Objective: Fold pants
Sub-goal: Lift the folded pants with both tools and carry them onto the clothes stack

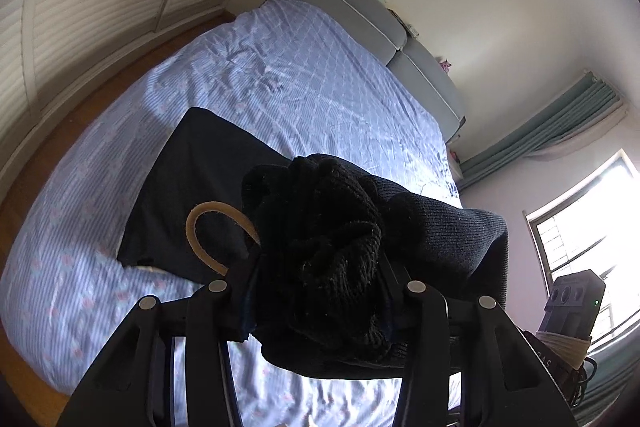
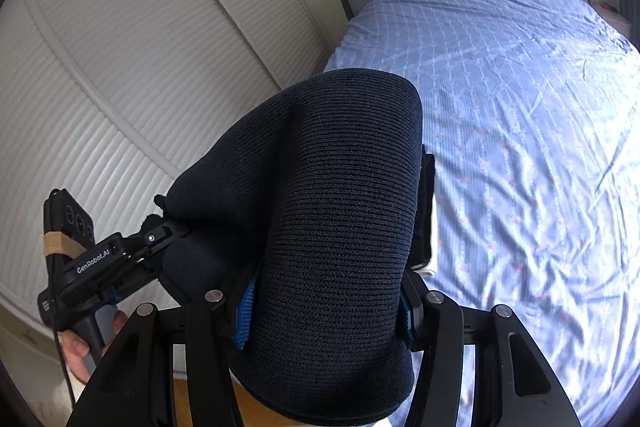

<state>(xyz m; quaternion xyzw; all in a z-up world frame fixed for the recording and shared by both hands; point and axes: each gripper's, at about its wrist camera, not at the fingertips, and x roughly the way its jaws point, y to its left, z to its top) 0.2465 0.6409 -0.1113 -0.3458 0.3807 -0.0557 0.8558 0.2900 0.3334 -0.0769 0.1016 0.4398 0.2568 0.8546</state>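
Pants (image 2: 340,207), dark knit, hang lifted above the near edge of the bed (image 2: 520,87), one end pinched in each tool so the cloth can be carried over in a fold. Left tool (image 1: 316,291) clamps a bunched end; right tool (image 2: 324,311) grips a smooth thick fold.

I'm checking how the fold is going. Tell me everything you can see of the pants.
The pants are dark navy, ribbed knit, thick and soft-looking. One part lies flat on the bed; the rest is lifted above it. The left hand-held gripper is shut on a bunched, gathered edge, and the right hand-held gripper is shut on a smooth rounded fold. A tan loop shows beside the bunched part.
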